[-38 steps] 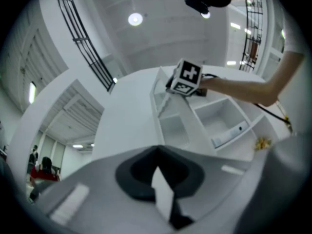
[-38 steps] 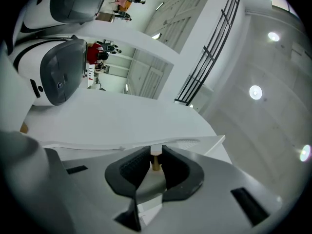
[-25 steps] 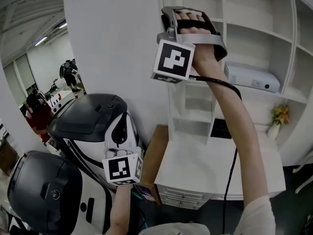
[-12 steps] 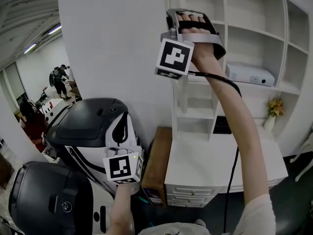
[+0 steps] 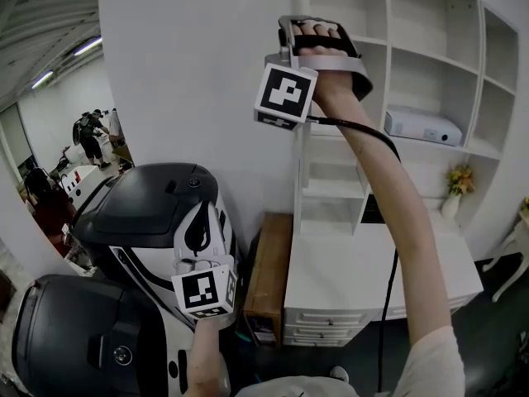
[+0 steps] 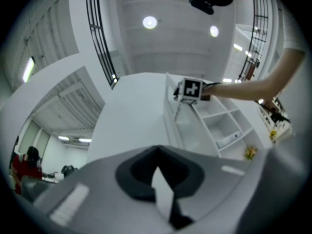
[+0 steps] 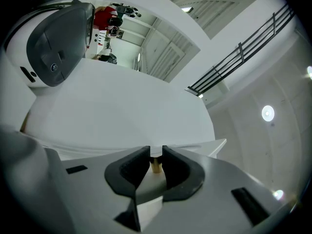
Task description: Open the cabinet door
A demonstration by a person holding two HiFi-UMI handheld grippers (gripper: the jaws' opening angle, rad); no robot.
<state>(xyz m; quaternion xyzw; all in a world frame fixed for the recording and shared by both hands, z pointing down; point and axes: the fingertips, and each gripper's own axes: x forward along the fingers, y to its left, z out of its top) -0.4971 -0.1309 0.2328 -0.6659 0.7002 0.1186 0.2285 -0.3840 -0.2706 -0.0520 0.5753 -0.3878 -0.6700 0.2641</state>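
A tall white cabinet door (image 5: 198,81) stands beside open white shelves (image 5: 421,64). My right gripper (image 5: 291,33) is raised to the door's free edge, with a hand around its handle. In the right gripper view its dark pads (image 7: 139,167) press on a small tan knob (image 7: 155,165) on the door (image 7: 122,111). The jaws are opening slightly with the knob still between them. My left gripper (image 5: 201,263) hangs low at the left, shut, holding nothing. In the left gripper view its jaws (image 6: 157,152) meet at the tips, and the right gripper (image 6: 191,89) shows far off at the door.
Two big black-and-white machine housings (image 5: 157,213) (image 5: 74,337) fill the lower left. Below the shelves are a wooden side table (image 5: 269,271) and a white drawer unit (image 5: 372,279). A projector (image 5: 421,125) and a flower vase (image 5: 456,184) sit on shelves. People (image 5: 87,131) stand far left.
The right gripper has carried the door edge along, and more of the shelf interior shows beside it. The left gripper has sunk a little beside the machine housing.
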